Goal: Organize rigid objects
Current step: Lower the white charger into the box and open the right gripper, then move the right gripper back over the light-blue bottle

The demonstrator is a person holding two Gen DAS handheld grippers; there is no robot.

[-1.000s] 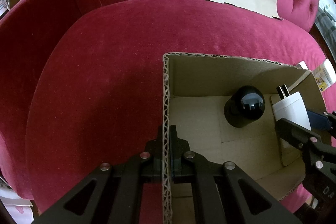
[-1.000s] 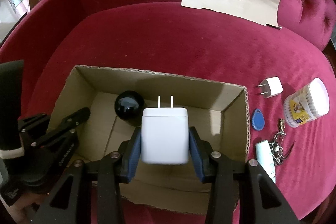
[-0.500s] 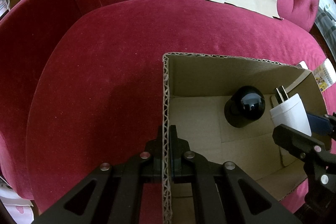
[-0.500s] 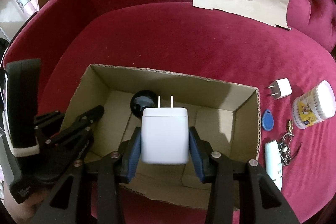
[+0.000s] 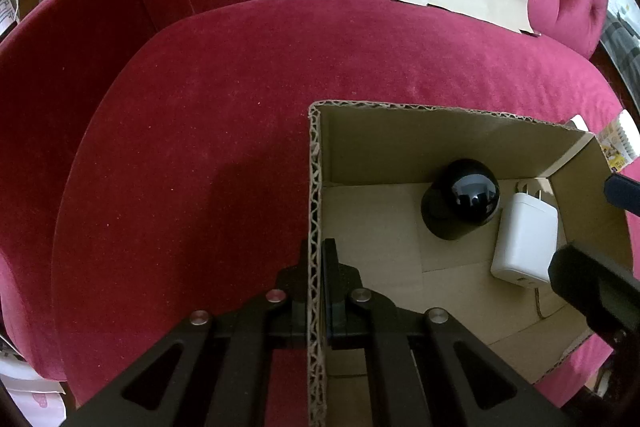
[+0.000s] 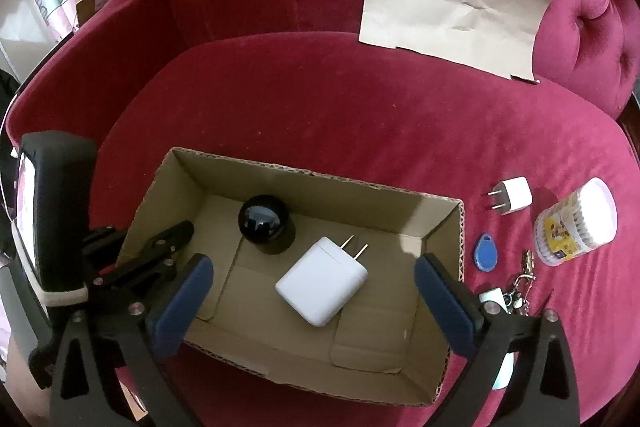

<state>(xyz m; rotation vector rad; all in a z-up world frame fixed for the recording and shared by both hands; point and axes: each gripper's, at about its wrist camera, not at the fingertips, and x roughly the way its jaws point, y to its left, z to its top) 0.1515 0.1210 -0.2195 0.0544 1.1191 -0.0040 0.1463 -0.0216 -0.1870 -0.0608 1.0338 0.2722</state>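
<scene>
cardboard box (image 6: 440, 227): open-topped, on the red seat | large white charger (image 6: 322, 281): flat on box floor, prongs toward far right | black ball (image 6: 262, 219): in box, far left of charger, just beside it | small white plug (image 6: 514, 195), blue tag (image 6: 486, 251), swab tub (image 6: 576, 223), keys (image 6: 520, 287): on seat right of box

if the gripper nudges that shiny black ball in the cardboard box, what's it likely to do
The black ball is round and sits loose on the flat floor of the cardboard box, so it would probably roll until a wall or the white charger stops it. Its glossy surface mirrors the light, so flat pads may slip off. It looks hard, unlikely to squash.
</scene>
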